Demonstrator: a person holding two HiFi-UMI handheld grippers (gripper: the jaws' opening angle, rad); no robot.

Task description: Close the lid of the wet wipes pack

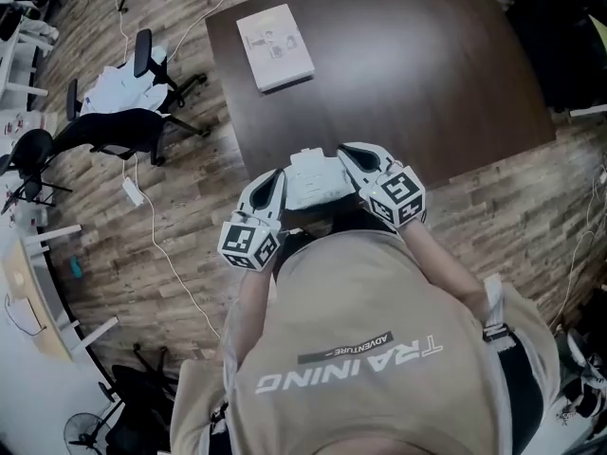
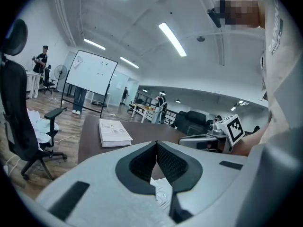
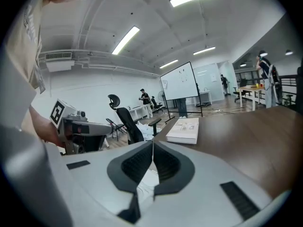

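The white wet wipes pack (image 1: pixel 314 178) lies at the near edge of the dark brown table (image 1: pixel 427 74), straight in front of the person. My left gripper (image 1: pixel 273 184) is against its left side and my right gripper (image 1: pixel 350 154) against its right side; whether they touch it I cannot tell. Both are shut, jaw tips meeting, with nothing between them. In the left gripper view the shut left gripper (image 2: pixel 156 143) hides most of the pack (image 2: pixel 161 193). The right gripper view shows the same: shut right gripper (image 3: pixel 152 142), a strip of pack (image 3: pixel 147 179) below. The lid's state is hidden.
A white book-like flat box (image 1: pixel 275 45) lies at the table's far left. Black office chairs (image 1: pixel 142 93) and a white cable (image 1: pixel 161 254) are on the wooden floor to the left. A whiteboard (image 2: pixel 92 77) and people stand far back in the room.
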